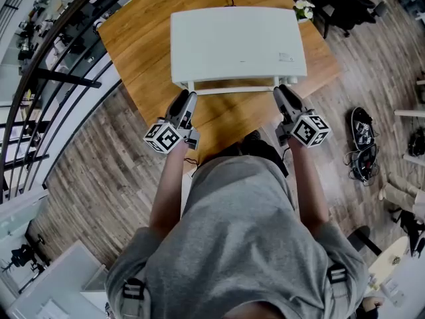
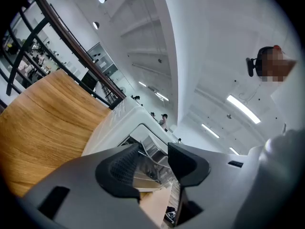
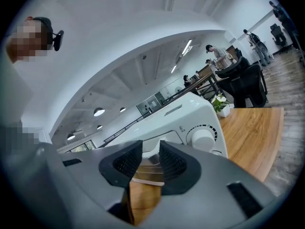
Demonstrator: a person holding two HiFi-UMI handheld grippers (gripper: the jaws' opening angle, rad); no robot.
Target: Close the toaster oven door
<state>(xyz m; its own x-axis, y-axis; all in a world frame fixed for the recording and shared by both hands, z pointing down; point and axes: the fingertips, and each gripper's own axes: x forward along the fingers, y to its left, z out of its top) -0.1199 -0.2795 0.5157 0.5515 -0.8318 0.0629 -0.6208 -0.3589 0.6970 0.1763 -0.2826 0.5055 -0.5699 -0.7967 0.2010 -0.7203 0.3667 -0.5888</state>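
Head view: found white toaster oven (image 1: 236,42) sitting on wooden table (image 1: 143,38), handle bar (image 1: 232,90) along its near front edge; could not tell open from shut. Saw left gripper (image 1: 188,100) at bar's left end, jaws spread wide, pinching nothing. Saw right gripper (image 1: 283,93) at right end, jaws narrower but apart, gripping nothing. Beyond, noted dark railing (image 1: 60,58) and plank floor (image 1: 99,178).

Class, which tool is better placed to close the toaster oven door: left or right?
Right, probably. Both sit at the ends of the door handle, but the right tool seems to reach it; the left tool sits just short, jaws wider.
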